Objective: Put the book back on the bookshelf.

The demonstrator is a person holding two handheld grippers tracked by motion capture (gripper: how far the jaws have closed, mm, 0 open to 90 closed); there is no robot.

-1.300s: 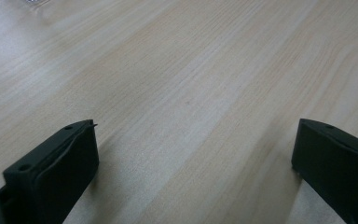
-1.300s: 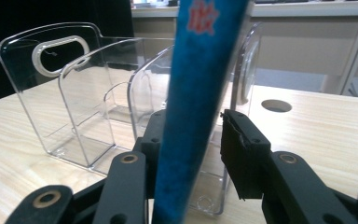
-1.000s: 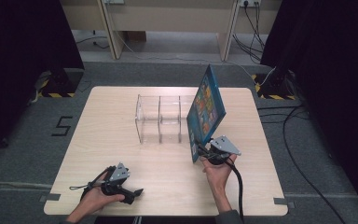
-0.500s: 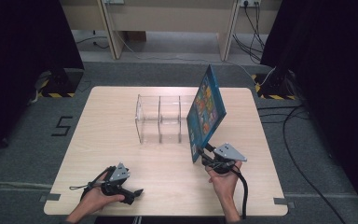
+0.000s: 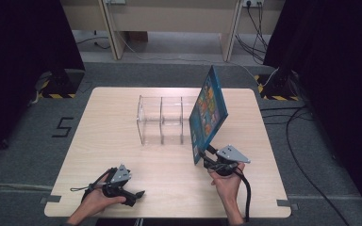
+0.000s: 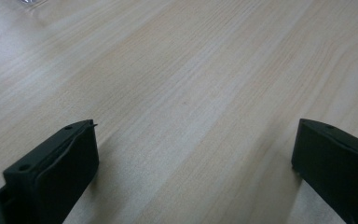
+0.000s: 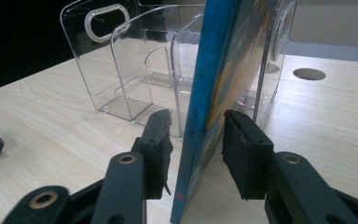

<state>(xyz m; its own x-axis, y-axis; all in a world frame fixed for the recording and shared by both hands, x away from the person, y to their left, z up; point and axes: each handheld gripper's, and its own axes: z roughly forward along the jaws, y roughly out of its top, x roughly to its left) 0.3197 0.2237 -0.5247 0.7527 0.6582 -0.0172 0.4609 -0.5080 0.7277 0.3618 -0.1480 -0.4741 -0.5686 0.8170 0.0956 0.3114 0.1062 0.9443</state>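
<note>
A blue picture book stands on its bottom edge and tilts, with its top leaning away from the clear plastic rack beside it. My right gripper is at the book's near lower corner. In the right gripper view its jaws straddle the book with a gap on each side, so my right gripper is open. The rack has several compartments with nothing in them. My left gripper rests near the table's front left. It is open over bare wood.
The light wooden table has a round cable hole behind the book. A cable trails from the right gripper toward the front edge. Dark curtains and floor cables surround the table.
My right gripper has drawn back a little toward the table's front edge. The book keeps its tilt by the rack. My left gripper has not moved.
</note>
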